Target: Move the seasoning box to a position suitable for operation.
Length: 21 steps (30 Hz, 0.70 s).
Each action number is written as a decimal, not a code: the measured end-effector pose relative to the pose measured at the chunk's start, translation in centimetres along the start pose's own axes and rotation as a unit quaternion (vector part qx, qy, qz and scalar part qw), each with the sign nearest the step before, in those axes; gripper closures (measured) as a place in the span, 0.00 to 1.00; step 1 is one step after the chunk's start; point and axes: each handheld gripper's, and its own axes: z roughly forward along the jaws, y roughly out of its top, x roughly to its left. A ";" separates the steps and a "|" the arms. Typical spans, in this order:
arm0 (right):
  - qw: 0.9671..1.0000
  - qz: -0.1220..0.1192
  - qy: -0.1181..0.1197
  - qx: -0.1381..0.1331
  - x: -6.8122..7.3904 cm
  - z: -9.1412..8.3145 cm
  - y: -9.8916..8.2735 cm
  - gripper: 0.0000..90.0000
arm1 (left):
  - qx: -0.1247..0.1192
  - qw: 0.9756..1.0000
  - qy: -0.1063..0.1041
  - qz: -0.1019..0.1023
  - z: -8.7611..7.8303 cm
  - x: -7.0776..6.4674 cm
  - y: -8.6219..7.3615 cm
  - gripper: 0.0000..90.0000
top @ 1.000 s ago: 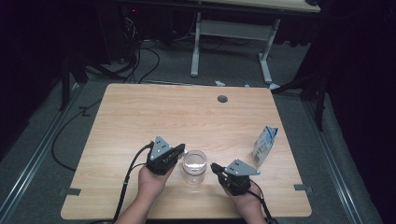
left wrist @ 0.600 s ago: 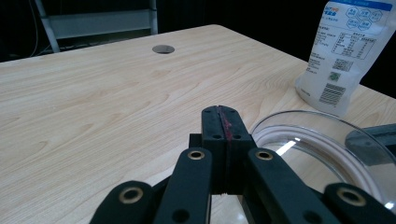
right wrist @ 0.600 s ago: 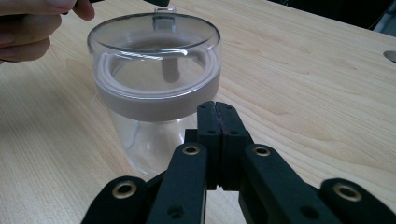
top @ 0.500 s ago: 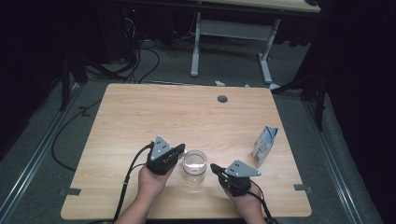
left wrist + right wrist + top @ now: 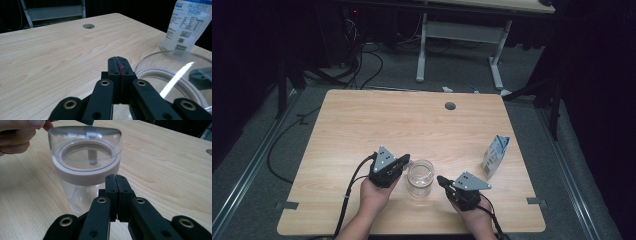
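Observation:
A clear glass jar (image 5: 420,178) with a pale ring and a clear domed lid stands upright near the table's front edge, between my two grippers. In the right gripper view the jar (image 5: 86,163) rises just beyond the shut right gripper (image 5: 116,180), whose jaws are pressed together with nothing between them. The left gripper (image 5: 118,63) is shut and empty too, with the jar's lid (image 5: 175,72) close on its right. From above, the left gripper (image 5: 404,160) sits left of the jar and the right gripper (image 5: 440,179) right of it, both apart from it.
A white and blue pouch (image 5: 495,156) stands upright at the table's right side, also seen as the pouch (image 5: 186,25) in the left gripper view. A round cable hole (image 5: 450,106) lies near the far edge. Table legs and cables lie on the floor beyond.

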 end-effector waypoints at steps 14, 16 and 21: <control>1.000 -0.014 0.014 -0.024 1.1 -0.7 0.9 0.99 | -0.001 1.000 -0.002 -0.003 0.0 0.0 0.0 1.00; 0.999 -0.012 0.017 -0.025 1.3 -0.6 1.0 0.99 | -0.003 1.000 -0.004 -0.004 -0.1 0.0 0.1 1.00; 0.999 -0.008 0.017 -0.027 1.2 -0.6 1.1 0.99 | -0.002 1.000 -0.005 -0.004 -0.1 0.0 0.1 1.00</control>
